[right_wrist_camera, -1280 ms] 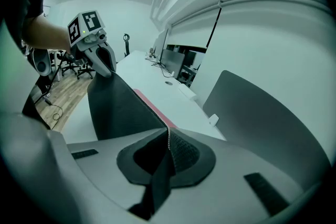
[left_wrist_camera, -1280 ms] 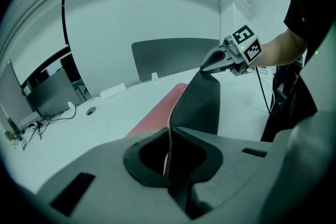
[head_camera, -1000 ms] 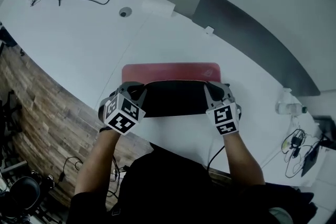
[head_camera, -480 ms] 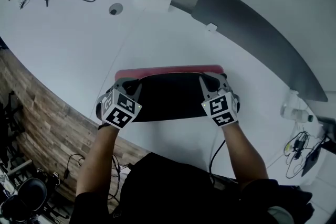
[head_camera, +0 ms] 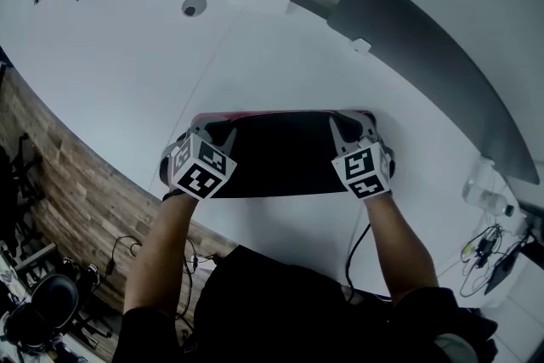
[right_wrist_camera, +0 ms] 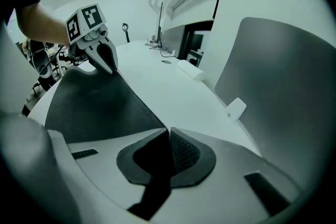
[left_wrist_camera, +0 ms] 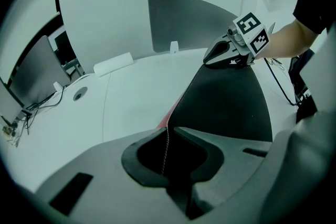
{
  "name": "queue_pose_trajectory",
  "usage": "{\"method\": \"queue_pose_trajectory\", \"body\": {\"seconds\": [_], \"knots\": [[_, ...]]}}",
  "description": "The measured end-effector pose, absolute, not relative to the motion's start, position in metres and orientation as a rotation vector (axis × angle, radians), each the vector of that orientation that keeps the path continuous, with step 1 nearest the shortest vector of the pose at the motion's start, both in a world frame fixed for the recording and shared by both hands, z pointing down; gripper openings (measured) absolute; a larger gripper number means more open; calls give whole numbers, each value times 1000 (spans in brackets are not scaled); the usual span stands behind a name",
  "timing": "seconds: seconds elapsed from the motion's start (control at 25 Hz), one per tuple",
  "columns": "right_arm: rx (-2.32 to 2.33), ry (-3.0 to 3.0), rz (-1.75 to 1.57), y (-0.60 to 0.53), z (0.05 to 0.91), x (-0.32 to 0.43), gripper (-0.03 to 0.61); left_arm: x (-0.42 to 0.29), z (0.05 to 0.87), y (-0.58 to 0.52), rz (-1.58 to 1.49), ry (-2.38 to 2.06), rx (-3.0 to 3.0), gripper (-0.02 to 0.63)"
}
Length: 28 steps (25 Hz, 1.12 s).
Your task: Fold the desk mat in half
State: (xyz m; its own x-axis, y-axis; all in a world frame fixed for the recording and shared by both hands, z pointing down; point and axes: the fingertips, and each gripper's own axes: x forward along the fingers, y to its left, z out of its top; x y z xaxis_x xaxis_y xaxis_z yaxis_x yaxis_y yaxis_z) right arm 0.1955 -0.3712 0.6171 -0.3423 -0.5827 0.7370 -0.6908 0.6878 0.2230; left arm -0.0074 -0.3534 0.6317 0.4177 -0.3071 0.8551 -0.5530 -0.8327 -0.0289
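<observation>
Folded over on the desk (head_camera: 127, 47), the mat (head_camera: 280, 153) is clenched at its far corners by the left gripper (left_wrist_camera: 167, 130) and right gripper (right_wrist_camera: 168, 130), the left jaws just eased slightly.

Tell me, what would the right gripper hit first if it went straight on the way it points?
Probably the white desk, just beyond the desk mat corner the right gripper pinches; depth is uncertain.

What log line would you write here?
left gripper: shut on desk mat | right gripper: shut on desk mat | fold: black underside up, red strip at far edge
</observation>
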Motion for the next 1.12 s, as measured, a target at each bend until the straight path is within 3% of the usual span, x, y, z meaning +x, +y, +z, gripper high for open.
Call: {"method": "queue_pose_trajectory", "body": {"seconds": [0.92, 1.0, 1.12], "knots": [[1017, -2000, 170, -371, 620, 203, 29, -4, 638, -366, 1470, -770, 2431, 57], [1021, -1993, 164, -372, 621, 203, 34, -11, 637, -375, 1487, -850, 2430, 161], [1040, -1990, 132, -371, 620, 203, 34, -18, 634, -383, 1478, -941, 2430, 243]]}}
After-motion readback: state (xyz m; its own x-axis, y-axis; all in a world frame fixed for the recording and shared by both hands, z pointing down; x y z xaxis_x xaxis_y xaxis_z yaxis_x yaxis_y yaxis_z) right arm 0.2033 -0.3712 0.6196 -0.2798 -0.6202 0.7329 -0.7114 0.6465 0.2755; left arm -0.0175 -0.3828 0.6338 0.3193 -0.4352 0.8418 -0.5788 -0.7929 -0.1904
